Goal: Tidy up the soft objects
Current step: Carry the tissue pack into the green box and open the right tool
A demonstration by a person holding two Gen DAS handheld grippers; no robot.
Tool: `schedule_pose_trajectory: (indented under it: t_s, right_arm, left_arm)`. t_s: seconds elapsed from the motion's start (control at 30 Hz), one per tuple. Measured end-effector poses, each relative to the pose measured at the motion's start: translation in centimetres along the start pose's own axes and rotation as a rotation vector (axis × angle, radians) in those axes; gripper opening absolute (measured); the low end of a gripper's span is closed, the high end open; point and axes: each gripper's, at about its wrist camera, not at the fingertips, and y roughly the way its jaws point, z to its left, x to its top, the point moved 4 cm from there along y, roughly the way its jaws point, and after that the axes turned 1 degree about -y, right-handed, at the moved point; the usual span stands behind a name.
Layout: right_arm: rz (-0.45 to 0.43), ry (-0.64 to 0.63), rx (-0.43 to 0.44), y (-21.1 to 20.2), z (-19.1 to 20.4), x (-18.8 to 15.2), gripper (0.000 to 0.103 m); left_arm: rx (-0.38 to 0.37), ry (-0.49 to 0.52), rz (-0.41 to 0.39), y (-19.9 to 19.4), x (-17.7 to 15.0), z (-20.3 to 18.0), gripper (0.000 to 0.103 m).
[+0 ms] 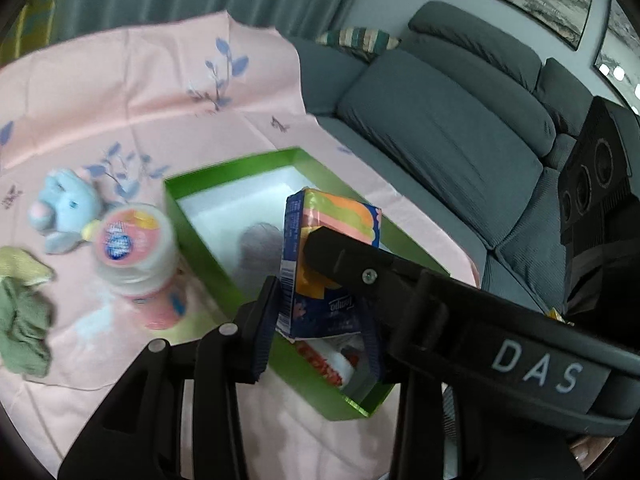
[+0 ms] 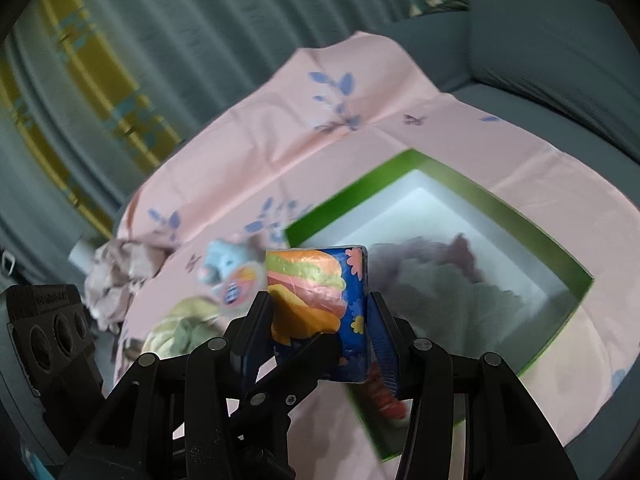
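Both your tongs, left (image 1: 320, 300) and right (image 2: 320, 312), look clamped on the 1 tissue pack (image 2: 320, 300), upright above the green box's (image 1: 224, 280) near end, so the open white floor lies straight ahead.

Black tool (image 2: 320, 312): blue ribbed pads (image 2: 384, 344), silver screws, "DAS" lettering.

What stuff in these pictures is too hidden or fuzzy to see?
- Red-and-white pack in the green box: left view, mostly behind the tissue pack.
- Plush toy: right view, blurred.
- Left gripper: its right finger hides behind the right gripper.
- Box floor: shadowed.
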Motion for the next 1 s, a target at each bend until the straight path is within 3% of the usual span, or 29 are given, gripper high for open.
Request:
schedule_pose_trajectory:
  t_s: [0.4, 0.6, 1.0]
  right_arm:
    - [0.062, 0.139, -0.099, 3.1, -4.9, 0.3, 0.050]
    - [0.081, 0.178, -0.137, 4.0, -6.1, 0.4, 0.046]
    - [0.104, 0.202, -0.177, 4.8, -7.0, 0.4, 0.042]
  left_arm:
    - [-0.022, -0.020, 0.130, 5.3, 0.0, -0.4, 0.033]
    - [0.009, -0.006, 0.164, 6.8, -0.1, -0.4, 0.032]
    - [0.034, 0.022, 0.149, 7.6, -0.1, -0.6, 0.034]
